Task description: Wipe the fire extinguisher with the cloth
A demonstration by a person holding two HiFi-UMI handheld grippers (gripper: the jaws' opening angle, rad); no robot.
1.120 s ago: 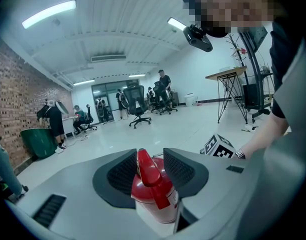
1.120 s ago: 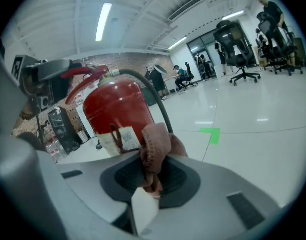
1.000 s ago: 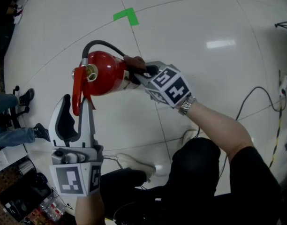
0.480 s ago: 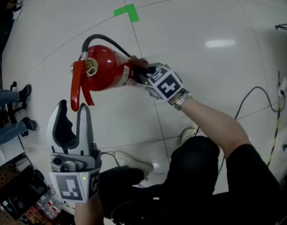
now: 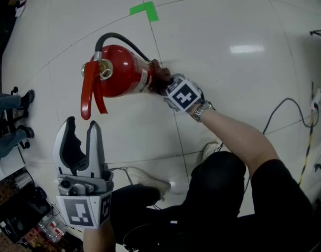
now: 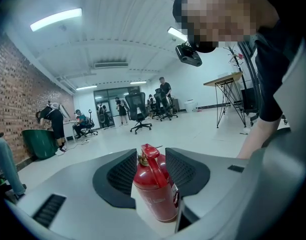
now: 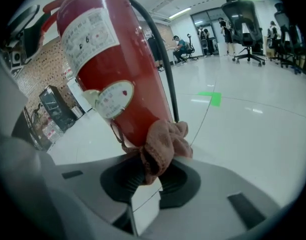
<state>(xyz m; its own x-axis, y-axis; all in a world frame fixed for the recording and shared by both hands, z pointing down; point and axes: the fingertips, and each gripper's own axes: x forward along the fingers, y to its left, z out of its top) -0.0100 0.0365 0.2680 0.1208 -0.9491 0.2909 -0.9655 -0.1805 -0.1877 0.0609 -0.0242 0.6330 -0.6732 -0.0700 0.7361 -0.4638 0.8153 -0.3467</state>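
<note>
Likely heavy, rigid and slick-painted, the fire extinguisher standing on the floor — better steadied at the red lever than round the body. Soft brown cloth pinched fast in the right tongs, pressed low against that body. Against a second ago: left tongs spread wider and backed clear of the lever, now agape and empty — right tongs sunk lower.

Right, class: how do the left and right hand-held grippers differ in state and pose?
The right hand-held gripper grips the cloth, pressed to the fire extinguisher; the left hand-held gripper is empty, jaws apart, having just opened wider. The right reaches the cylinder; the left sits clear of it. Both point toward the extinguisher.
</note>
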